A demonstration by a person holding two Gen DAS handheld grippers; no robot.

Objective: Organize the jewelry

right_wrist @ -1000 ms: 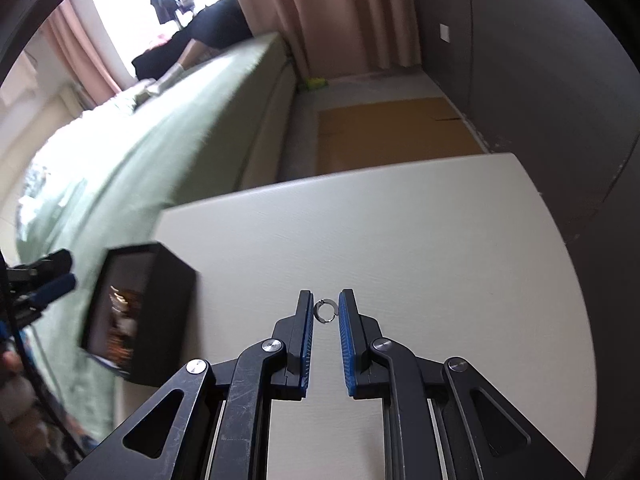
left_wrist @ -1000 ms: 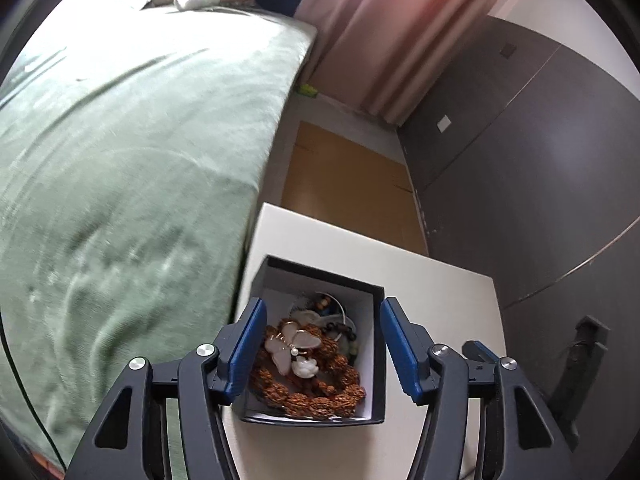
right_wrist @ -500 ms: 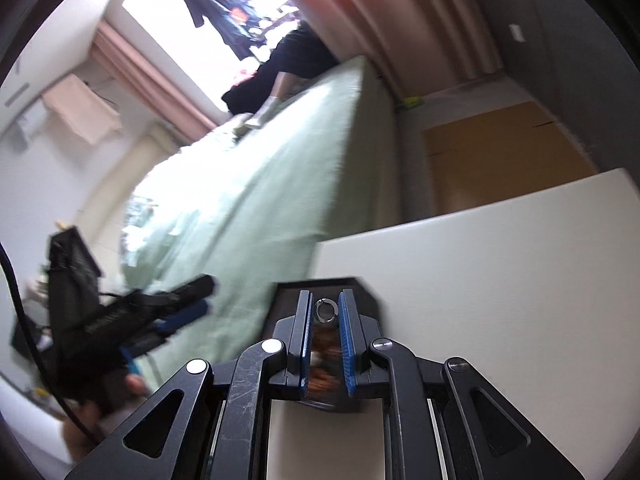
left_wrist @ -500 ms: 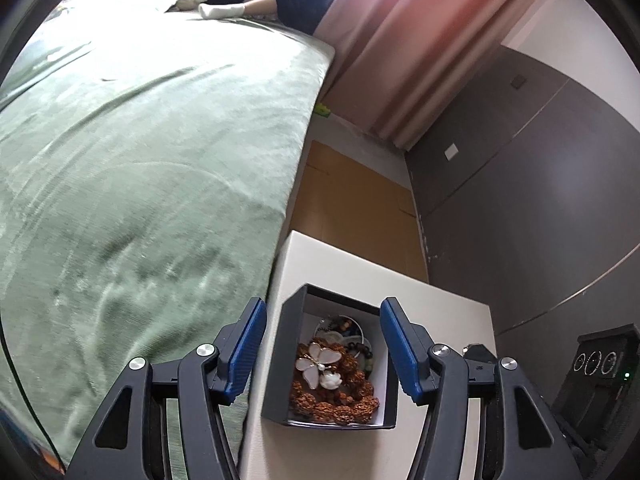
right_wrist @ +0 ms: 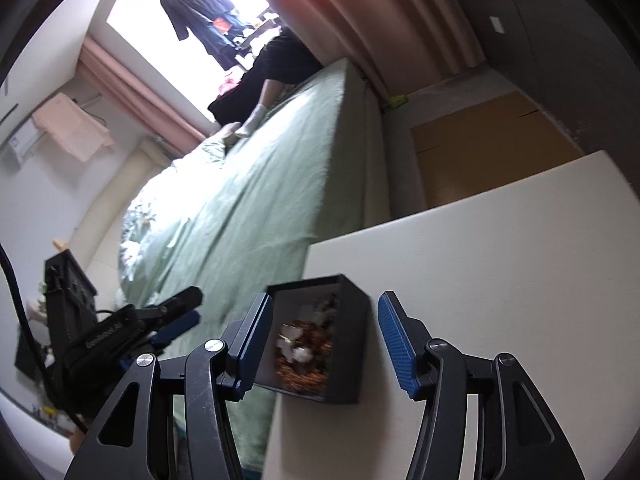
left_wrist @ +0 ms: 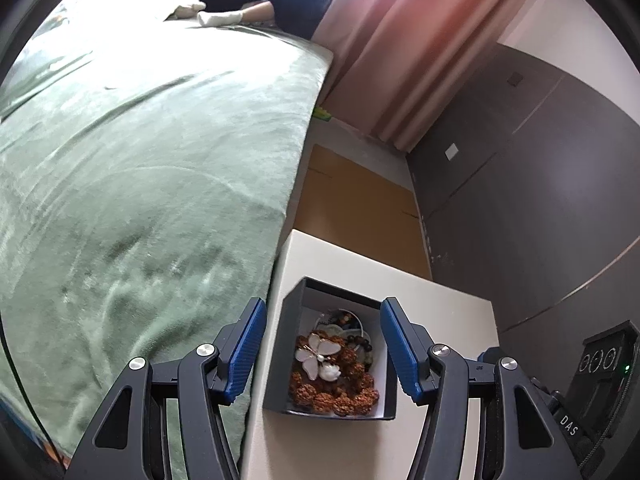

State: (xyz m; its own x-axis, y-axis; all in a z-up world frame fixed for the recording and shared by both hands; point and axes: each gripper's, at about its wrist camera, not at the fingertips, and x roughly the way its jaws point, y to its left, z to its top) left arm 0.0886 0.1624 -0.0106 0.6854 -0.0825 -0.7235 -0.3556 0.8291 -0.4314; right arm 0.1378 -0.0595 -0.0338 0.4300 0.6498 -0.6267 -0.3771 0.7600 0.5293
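Note:
A black open jewelry box stands at the left edge of the white table. It holds a brown bead bracelet, a white butterfly brooch and dark beads. My left gripper is open above the box, empty. My right gripper is open above the same box, empty. The small silver ring is not visible between its fingers. The left gripper also shows at the left in the right wrist view.
A green bed runs along the table's left edge. Brown cardboard lies on the floor beyond the table. Dark wardrobe doors stand to the right. Pink curtains hang at the back.
My right gripper carried the ring from the table to above the box, then opened; the ring is gone from its fingers. My left gripper rose slightly and stayed open.

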